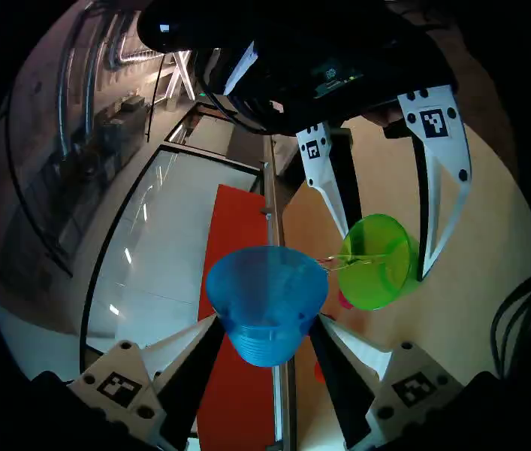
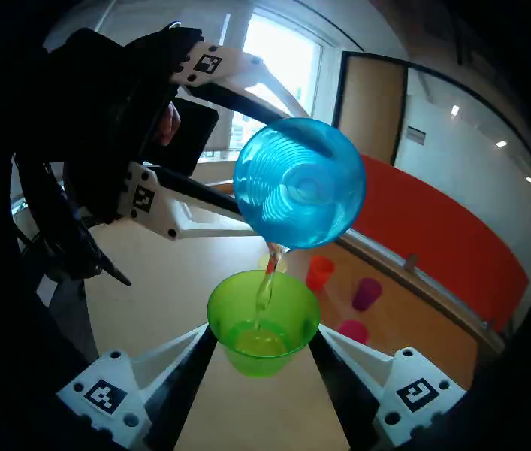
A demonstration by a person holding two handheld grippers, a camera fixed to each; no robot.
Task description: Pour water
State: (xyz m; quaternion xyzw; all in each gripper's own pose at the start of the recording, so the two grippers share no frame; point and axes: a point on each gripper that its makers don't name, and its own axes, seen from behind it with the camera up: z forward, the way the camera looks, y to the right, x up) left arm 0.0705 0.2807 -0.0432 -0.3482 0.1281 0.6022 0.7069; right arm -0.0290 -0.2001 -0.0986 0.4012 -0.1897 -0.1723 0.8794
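Note:
My left gripper (image 1: 267, 331) is shut on a blue plastic cup (image 1: 267, 301), which it holds tipped over. In the right gripper view the same blue cup (image 2: 299, 183) hangs tilted above a green cup (image 2: 263, 323), and a thin stream of water (image 2: 267, 282) runs from its lip into the green one. My right gripper (image 2: 263, 349) is shut on the green cup, held upright over the wooden table (image 2: 167, 286), with some water in its bottom. In the left gripper view the green cup (image 1: 375, 261) sits between the right gripper's white fingers (image 1: 441, 173).
On the table behind the green cup stand an orange cup (image 2: 319, 272), a purple cup (image 2: 366, 293) and a pink cup (image 2: 353, 330). A red wall panel (image 2: 445, 233) and windows run along the table's far side. Black cables (image 2: 62, 233) hang at the left.

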